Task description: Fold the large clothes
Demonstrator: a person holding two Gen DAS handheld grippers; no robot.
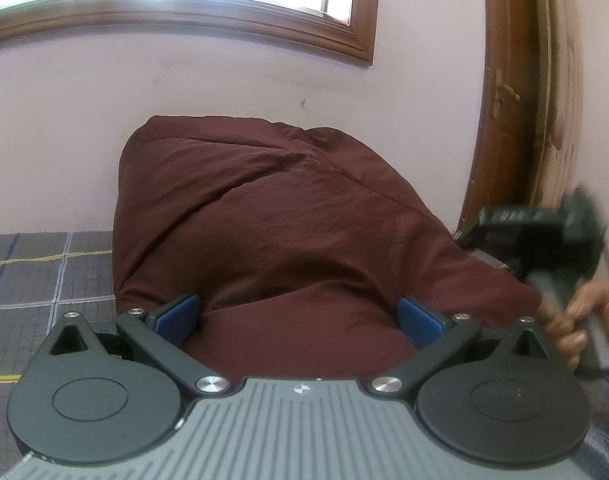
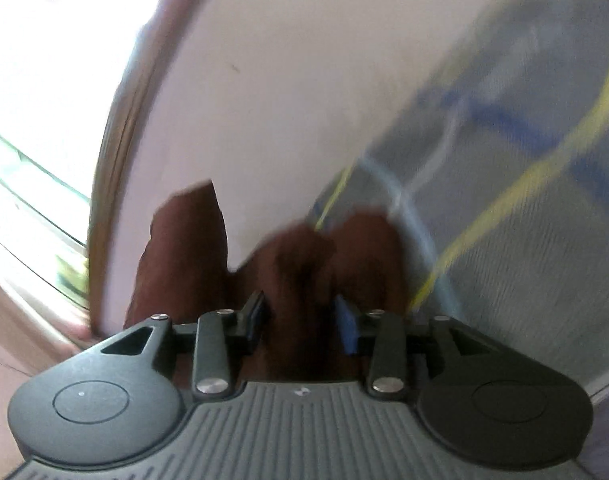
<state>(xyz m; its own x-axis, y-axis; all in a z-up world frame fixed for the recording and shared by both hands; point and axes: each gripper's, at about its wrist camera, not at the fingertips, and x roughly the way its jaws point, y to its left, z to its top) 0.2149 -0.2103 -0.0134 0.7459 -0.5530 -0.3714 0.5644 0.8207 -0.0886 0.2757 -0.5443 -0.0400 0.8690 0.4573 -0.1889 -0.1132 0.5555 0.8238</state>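
My left tongs [image 1: 300, 316] point slightly downward toward a pale pink wall [image 1: 224, 92], spread wide, their blue pads [image 1: 178, 316] standing apart on either side of a bulge of maroon garment [image 1: 272, 216]. I cannot tell whether the pads touch the cloth; they do not pinch it. The garment is heaped in front of the tongs, rising toward the wall in a rounded mound with long creases running diagonally from upper left to lower right; its near edge drops under the left tongs. It lies on a grey plaid bedcover [image 1: 44, 272] with yellow, blue and white lines.

At the right of the left wrist view, a hand [image 1: 576, 320] grips the dark handle of the right tongs [image 2: 302, 320], blurred. In the right wrist view, rolled so the bedcover climbs the right side, those tongs are partly closed with a fold of the maroon cloth between the pads; the blur keeps me from telling whether they press it.

A brown wooden window frame [image 1: 232, 20] sits above, a wooden door [image 1: 512, 112] at right. No writing is legible.
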